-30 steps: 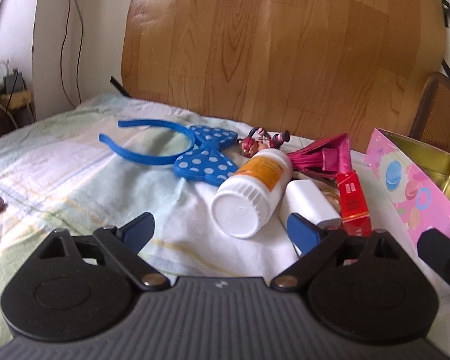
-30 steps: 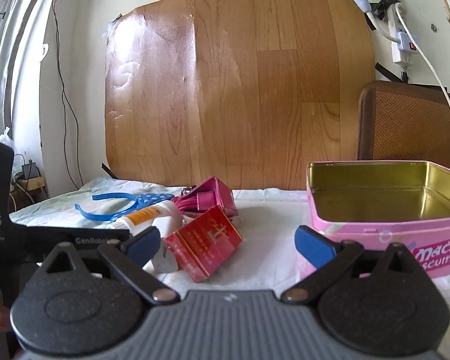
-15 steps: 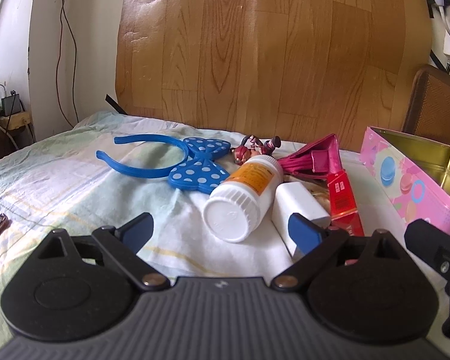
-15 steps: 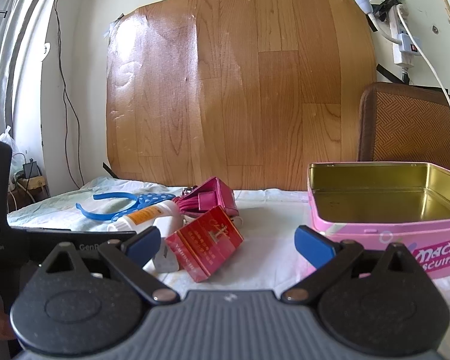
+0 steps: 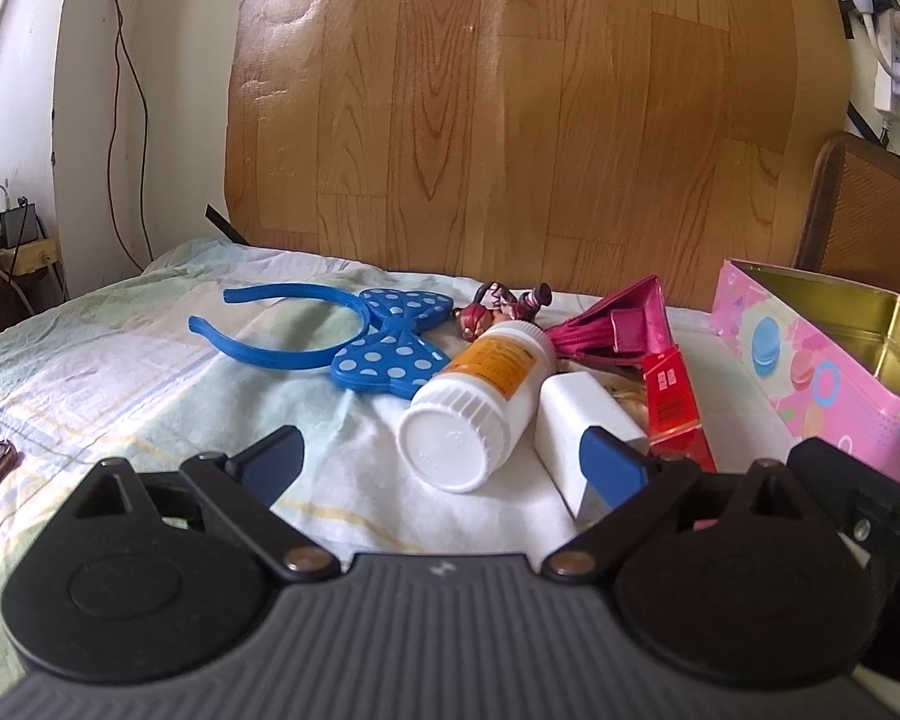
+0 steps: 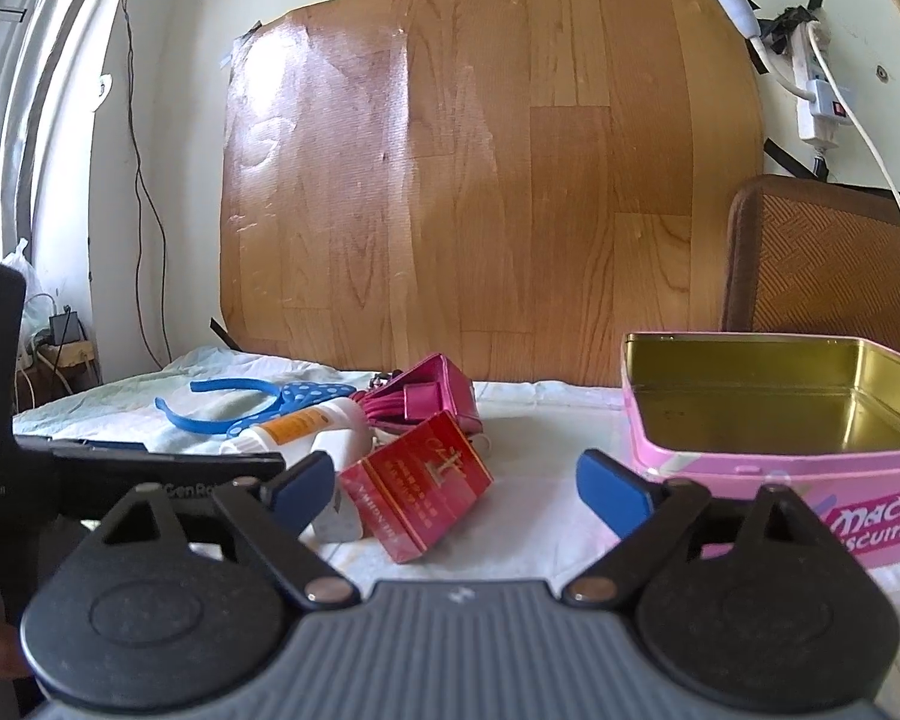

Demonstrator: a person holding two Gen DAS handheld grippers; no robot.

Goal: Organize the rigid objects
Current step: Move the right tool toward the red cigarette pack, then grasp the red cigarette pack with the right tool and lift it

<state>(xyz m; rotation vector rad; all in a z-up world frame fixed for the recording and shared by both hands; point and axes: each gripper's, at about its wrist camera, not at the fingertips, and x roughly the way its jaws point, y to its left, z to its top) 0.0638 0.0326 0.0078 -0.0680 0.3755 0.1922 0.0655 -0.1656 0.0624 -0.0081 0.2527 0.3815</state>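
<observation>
A pink biscuit tin [image 6: 774, 468] sits open on the bed, its gold inside bare. Left of the tin lie a red box [image 6: 417, 480], a pink purse [image 6: 432, 396], a white bottle [image 5: 480, 402], a white block [image 5: 582, 420], a small figurine [image 5: 498, 312] and, farthest away, a blue headband [image 5: 306, 330]. The right gripper [image 6: 456, 486], jaws apart and just narrowing, holds nothing, the red box low between them. The left gripper [image 5: 444, 459] hovers, jaws apart, before the bottle.

A white bottle [image 5: 480, 402] lies on its side, cap toward the camera; blue dotted headband [image 5: 342, 336] at ten o'clock, red box [image 5: 672, 402] at three, pink tin [image 5: 822, 354] beyond, open.
</observation>
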